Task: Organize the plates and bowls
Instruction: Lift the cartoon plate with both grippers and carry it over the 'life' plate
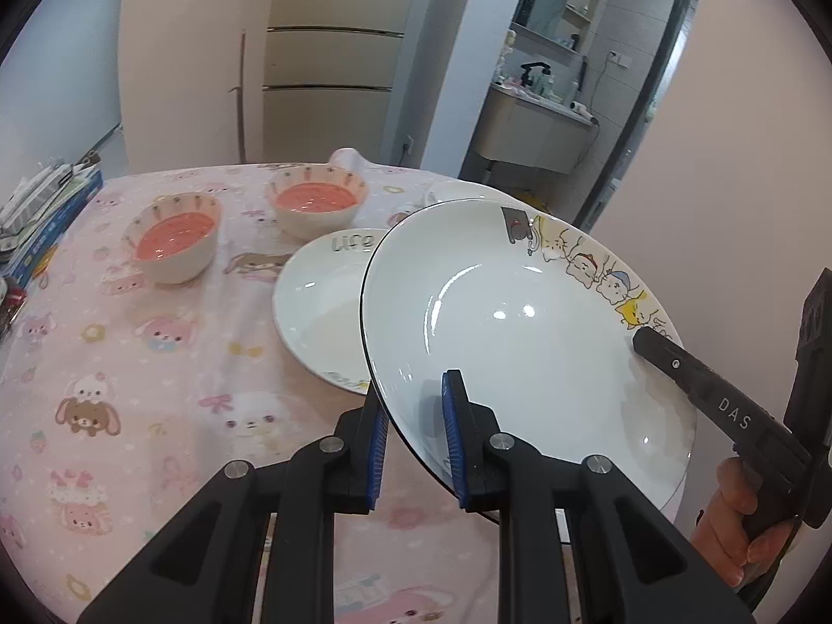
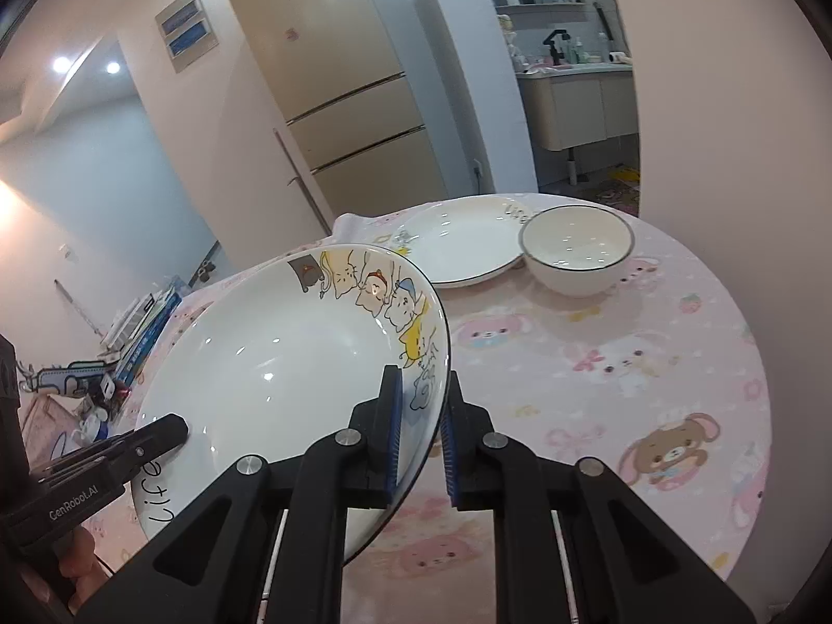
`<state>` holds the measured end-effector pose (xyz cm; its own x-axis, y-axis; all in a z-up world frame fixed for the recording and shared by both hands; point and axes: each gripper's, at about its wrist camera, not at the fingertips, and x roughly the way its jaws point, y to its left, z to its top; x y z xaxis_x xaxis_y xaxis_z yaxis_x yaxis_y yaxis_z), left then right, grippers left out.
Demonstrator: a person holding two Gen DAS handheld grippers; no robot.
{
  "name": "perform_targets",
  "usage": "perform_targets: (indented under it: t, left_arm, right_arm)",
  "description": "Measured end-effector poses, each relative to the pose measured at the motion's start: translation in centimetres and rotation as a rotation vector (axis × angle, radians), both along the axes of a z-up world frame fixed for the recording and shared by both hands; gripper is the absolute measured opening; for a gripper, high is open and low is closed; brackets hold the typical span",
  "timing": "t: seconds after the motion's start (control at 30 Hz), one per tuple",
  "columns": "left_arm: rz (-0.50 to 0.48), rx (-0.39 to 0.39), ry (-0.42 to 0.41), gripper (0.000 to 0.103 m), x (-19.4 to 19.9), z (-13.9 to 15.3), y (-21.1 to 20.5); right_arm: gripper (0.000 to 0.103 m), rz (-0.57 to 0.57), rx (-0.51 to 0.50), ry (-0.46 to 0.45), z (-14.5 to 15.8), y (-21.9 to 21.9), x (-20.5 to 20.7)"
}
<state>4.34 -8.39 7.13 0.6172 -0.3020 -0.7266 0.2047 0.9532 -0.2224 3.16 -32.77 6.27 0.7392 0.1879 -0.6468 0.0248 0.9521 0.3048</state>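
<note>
A white plate with cartoon cats on its rim (image 1: 520, 322) (image 2: 281, 364) hangs tilted above the table, held from two sides. My left gripper (image 1: 416, 416) (image 2: 177, 426) is shut on its near rim. My right gripper (image 2: 421, 411) (image 1: 645, 338) is shut on the rim by the cat drawings. Under it on the pink tablecloth lies a white plate marked "Life" (image 1: 322, 307). Two white bowls with pink insides (image 1: 174, 239) (image 1: 317, 203) stand behind it. Farther right sit another white plate (image 2: 457, 244) and a white bowl with a dark rim (image 2: 577, 249).
The round table (image 2: 650, 364) carries a pink cartoon cloth. A stack of books and boxes (image 1: 47, 208) sits at its left edge. A tall fridge (image 1: 333, 88) stands behind the table, and a washbasin cabinet (image 1: 535, 130) beyond it. A person's hand (image 1: 738, 530) grips the right handle.
</note>
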Motion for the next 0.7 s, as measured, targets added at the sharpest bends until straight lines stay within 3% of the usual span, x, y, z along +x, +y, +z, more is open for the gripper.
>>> perform_targets:
  t: [0.23, 0.5, 0.7]
  left_arm:
    - [0.033, 0.015, -0.011, 0.022, 0.9, 0.6, 3.1]
    - [0.041, 0.012, -0.078, 0.022, 4.4, 2.7, 4.1]
    - [0.057, -0.017, -0.123, 0.022, 7.2, 1.6, 4.8]
  right_arm:
    - [0.013, 0.046, -0.007, 0.000, 0.3, 3.6, 1.9]
    - [0.013, 0.062, -0.007, -0.042, 1.8, 4.7, 5.6]
    - [0.014, 0.098, -0.034, -0.085, 1.5, 5.5, 8.4]
